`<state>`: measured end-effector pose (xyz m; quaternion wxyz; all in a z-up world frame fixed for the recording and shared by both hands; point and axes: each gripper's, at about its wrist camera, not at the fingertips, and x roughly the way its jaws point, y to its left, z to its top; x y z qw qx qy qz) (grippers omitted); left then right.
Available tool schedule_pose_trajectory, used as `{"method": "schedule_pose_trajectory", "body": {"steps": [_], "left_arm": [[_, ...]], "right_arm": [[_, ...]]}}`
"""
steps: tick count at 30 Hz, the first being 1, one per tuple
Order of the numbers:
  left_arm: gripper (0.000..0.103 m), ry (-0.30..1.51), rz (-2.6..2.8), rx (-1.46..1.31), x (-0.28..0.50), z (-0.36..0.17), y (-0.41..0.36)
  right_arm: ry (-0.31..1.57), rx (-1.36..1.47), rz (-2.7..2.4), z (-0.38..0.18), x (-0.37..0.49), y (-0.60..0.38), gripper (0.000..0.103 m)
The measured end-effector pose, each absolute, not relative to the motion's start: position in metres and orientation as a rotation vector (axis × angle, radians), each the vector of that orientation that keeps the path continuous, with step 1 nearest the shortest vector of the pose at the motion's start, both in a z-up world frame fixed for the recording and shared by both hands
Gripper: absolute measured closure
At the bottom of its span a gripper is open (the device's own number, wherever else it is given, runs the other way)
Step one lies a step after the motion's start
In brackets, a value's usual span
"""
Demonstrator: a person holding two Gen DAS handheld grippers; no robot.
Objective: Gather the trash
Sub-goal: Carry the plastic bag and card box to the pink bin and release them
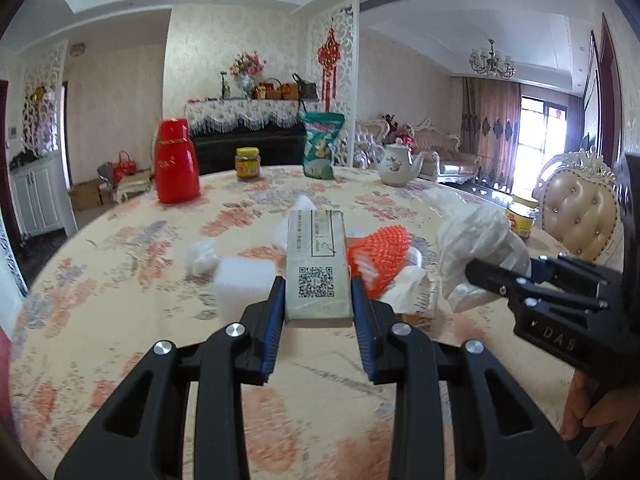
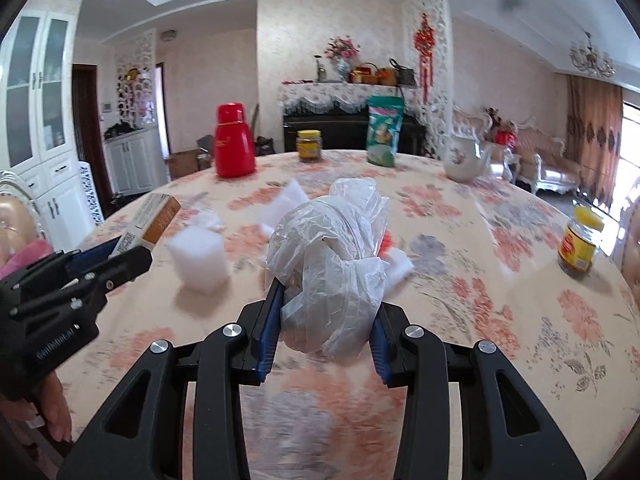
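Left hand-held gripper (image 1: 318,300) clamped on a small carton (image 1: 318,264); right hand-held gripper (image 2: 324,320) clamped on a crumpled clear plastic bag (image 2: 332,256).

Carton: pale, held lengthwise at frame centre of the left view, raised off the table (image 1: 120,300); QR code and small unreadable print on its upper face. Bag: held at centre of the right view, above the floral cloth. Right gripper body, lower right of the left view, reads "DAS". Left gripper body, lower left of the right view, carries blurred white lettering, not legible. Loose trash on the table: white foam block (image 2: 198,260), orange mesh sleeve (image 1: 380,258), crumpled paper (image 1: 412,284). Further back: red flask (image 1: 176,162), green snack bag (image 1: 322,146), floral teapot (image 1: 398,164), two yellow-lidded jars (image 1: 248,163) with blurred labels.
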<state>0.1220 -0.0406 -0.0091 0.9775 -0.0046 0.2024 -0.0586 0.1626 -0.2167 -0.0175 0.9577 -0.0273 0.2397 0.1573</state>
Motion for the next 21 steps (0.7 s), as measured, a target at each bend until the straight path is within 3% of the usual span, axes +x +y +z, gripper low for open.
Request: {"method": "schedule_pose_trajectory", "body": {"steps": [21], "left_arm": [[0.071,0.382,0.152,-0.071,0.011,-0.017,0.115]], "right_arm": [[0.500,-0.172,0.713,-0.010,0.115,-0.057,0.065]]}}
